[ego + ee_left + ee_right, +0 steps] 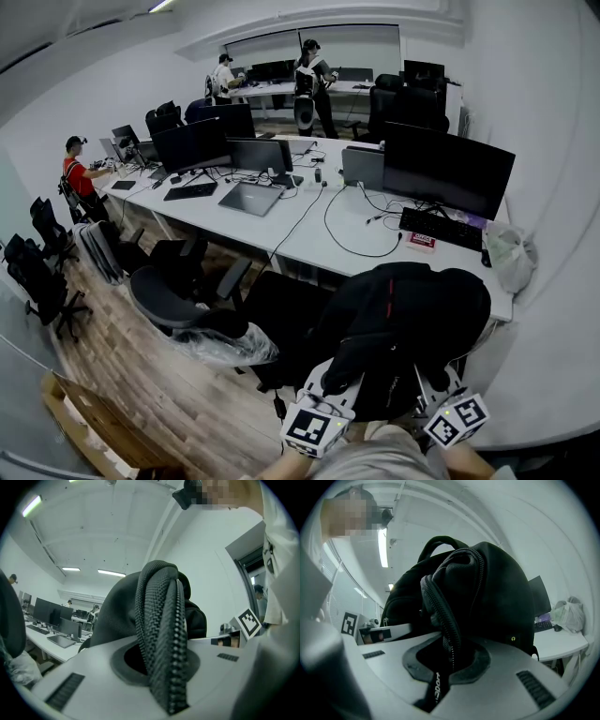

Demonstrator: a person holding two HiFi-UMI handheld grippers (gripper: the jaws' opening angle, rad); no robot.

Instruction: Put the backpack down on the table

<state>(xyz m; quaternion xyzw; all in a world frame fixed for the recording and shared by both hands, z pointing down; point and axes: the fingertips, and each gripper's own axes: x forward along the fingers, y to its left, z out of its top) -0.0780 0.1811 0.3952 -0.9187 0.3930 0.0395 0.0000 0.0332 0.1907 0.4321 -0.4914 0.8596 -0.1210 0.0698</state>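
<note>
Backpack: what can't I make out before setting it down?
- Head view: the backpack covers both grippers' jaws and the table edge below; contact there cannot be told.
- Left gripper view: the zippered fold in the left gripper blocks the table's near edge.
- Right gripper view: dark bulk above the right gripper hides the backpack's underside.

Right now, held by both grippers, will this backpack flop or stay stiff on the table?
Probably floppy: the backpack bunches where the left gripper and right gripper pinch its zippered edges. Its rounded bulk looks full, so it may slump or tip on the table.
</note>
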